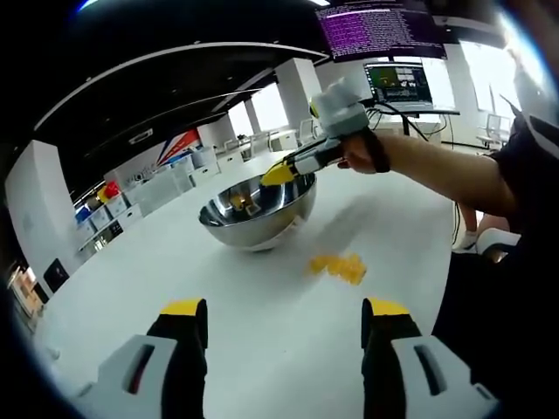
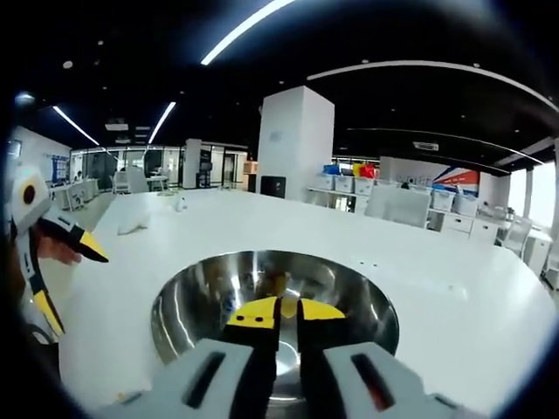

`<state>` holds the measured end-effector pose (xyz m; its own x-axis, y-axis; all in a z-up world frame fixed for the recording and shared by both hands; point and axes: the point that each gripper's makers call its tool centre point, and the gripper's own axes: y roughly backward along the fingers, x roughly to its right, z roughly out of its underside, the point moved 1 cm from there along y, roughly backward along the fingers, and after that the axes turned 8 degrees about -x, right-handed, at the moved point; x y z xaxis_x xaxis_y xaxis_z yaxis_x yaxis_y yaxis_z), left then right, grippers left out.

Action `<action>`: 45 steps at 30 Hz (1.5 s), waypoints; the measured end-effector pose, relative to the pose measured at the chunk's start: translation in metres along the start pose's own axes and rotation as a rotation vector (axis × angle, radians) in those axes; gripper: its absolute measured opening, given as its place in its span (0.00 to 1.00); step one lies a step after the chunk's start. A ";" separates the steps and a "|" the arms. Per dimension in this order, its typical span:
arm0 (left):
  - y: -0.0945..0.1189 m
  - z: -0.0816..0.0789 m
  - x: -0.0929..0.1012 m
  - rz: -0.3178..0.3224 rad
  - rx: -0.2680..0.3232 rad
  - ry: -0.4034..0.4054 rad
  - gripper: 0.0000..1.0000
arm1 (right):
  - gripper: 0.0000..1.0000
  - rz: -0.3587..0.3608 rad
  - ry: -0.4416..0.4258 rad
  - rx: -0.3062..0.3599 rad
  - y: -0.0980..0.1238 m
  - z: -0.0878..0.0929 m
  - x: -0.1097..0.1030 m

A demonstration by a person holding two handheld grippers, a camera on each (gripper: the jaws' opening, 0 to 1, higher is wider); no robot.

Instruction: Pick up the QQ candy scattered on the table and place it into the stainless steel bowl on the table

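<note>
White tabletop (image 1: 262, 332): yellow candy pile (image 1: 339, 266) lies just beyond the left gripper's (image 1: 284, 319) spread fingers; the right gripper's (image 2: 286, 312) nearly closed fingers hover over the shiny steel bowl (image 2: 188, 301).

The shiny stainless steel bowl (image 1: 258, 216) stands upright, a few yellow candies inside. A small heap of yellow QQ candy (image 1: 339, 266) lies near the bowl.

Yellow-tipped grey claw (image 2: 281, 316), black wrist strap (image 1: 378, 150)
</note>
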<state>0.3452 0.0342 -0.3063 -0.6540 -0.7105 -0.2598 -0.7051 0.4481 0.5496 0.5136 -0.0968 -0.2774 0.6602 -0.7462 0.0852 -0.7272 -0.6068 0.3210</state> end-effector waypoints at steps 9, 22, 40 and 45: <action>0.001 0.000 0.000 -0.003 0.000 0.002 0.71 | 0.17 0.010 0.009 0.005 0.001 0.001 0.001; 0.000 -0.002 0.000 -0.007 -0.004 -0.008 0.71 | 0.17 0.040 -0.004 0.065 0.021 -0.013 0.011; 0.001 -0.007 0.005 -0.003 -0.008 -0.029 0.71 | 0.18 0.067 0.065 0.270 0.105 -0.073 0.003; 0.003 -0.010 0.005 -0.005 0.000 -0.034 0.71 | 0.19 0.041 0.105 0.311 0.135 -0.081 -0.017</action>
<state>0.3428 0.0260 -0.2981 -0.6593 -0.6940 -0.2892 -0.7084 0.4447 0.5481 0.4193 -0.1446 -0.1591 0.6333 -0.7493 0.1937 -0.7653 -0.6435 0.0128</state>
